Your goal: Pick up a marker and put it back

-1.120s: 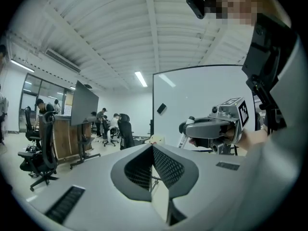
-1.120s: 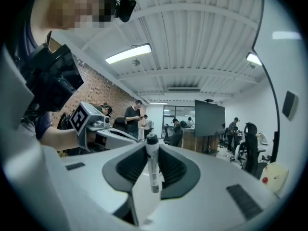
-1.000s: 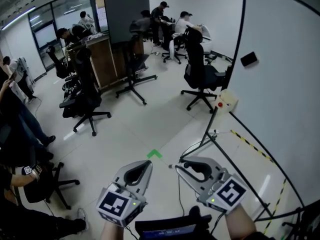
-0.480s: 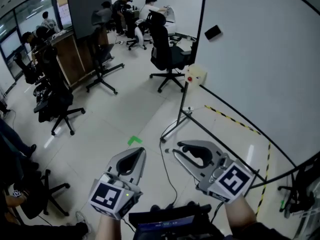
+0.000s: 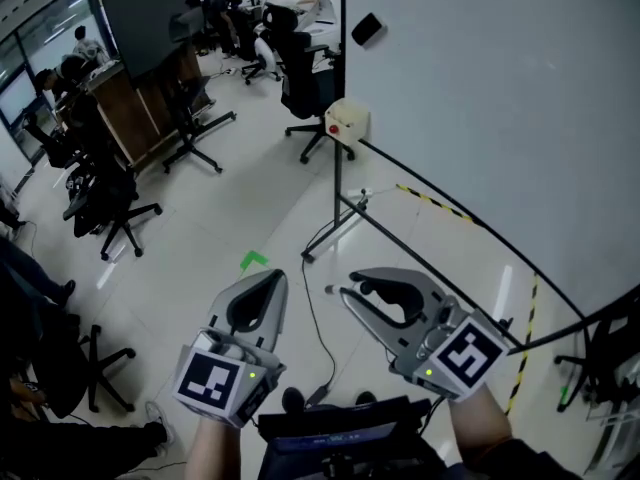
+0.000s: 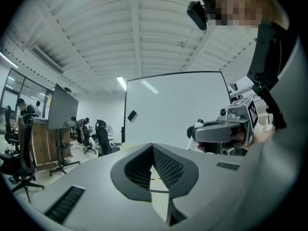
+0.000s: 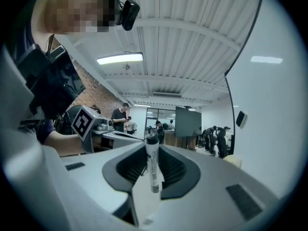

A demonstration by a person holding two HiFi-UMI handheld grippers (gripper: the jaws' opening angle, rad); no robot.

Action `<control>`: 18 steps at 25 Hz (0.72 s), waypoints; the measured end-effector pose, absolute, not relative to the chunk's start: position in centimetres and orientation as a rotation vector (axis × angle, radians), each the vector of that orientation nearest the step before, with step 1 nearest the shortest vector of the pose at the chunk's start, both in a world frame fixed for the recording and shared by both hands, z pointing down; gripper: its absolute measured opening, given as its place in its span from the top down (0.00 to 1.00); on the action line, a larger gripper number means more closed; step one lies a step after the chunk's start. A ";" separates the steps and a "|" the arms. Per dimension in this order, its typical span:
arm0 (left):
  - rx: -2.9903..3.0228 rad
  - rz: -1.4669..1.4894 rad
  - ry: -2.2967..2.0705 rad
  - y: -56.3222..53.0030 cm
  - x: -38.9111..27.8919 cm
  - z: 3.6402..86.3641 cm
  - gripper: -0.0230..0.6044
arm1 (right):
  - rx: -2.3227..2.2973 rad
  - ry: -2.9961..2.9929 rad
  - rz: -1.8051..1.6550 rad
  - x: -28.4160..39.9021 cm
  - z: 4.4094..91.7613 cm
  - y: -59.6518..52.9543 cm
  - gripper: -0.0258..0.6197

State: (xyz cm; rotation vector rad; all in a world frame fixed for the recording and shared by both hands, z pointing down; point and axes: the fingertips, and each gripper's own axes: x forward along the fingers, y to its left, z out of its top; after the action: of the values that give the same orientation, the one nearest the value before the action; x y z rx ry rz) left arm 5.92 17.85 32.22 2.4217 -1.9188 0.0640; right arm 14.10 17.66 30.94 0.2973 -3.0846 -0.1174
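My right gripper (image 7: 153,147) is shut on a white marker (image 7: 152,163) with a dark cap; the marker stands upright between the jaws and its cap sticks out past their tips. In the head view the right gripper (image 5: 345,293) is held low at the centre right, pointing at the floor in front of the whiteboard (image 5: 500,118). There only a pale end of the marker (image 5: 331,290) shows at the jaw tips. My left gripper (image 5: 272,276) hovers beside it on the left. Its jaws (image 6: 152,147) are shut with nothing between them.
A black eraser (image 5: 368,28) sticks to the whiteboard. A beige box with a red button (image 5: 347,120) sits on the board's stand, and a cable (image 5: 308,313) runs over the floor below. Office chairs (image 5: 300,83) and people are at the back left. A green tape mark (image 5: 253,260) lies on the floor.
The head view has swung right toward the whiteboard, so the board and its stand fill more of the picture. Both grippers keep their places in view, the marker still held.
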 end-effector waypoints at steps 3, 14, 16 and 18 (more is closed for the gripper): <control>2.400 0.106 -1.957 17.3 9.7 32.2 0.97 | 0.279 -3.119 -0.033 18.3 31.3 16.4 0.81; 2.284 0.153 -2.087 21.2 12.7 32.3 0.97 | 0.172 -3.142 -0.007 22.1 31.7 18.5 0.81; 2.276 0.161 -2.095 22.0 12.1 32.3 0.97 | 0.157 -3.139 0.000 21.4 31.7 19.4 0.81; 2.278 0.167 -2.089 23.0 11.3 32.4 0.97 | 0.147 -3.134 -0.013 20.3 31.7 20.5 0.81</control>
State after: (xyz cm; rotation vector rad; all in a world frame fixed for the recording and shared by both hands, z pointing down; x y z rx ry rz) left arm 11.33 23.02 32.44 2.2780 -2.0891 0.1671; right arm 20.30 20.53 31.71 0.1473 -3.1340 -0.0125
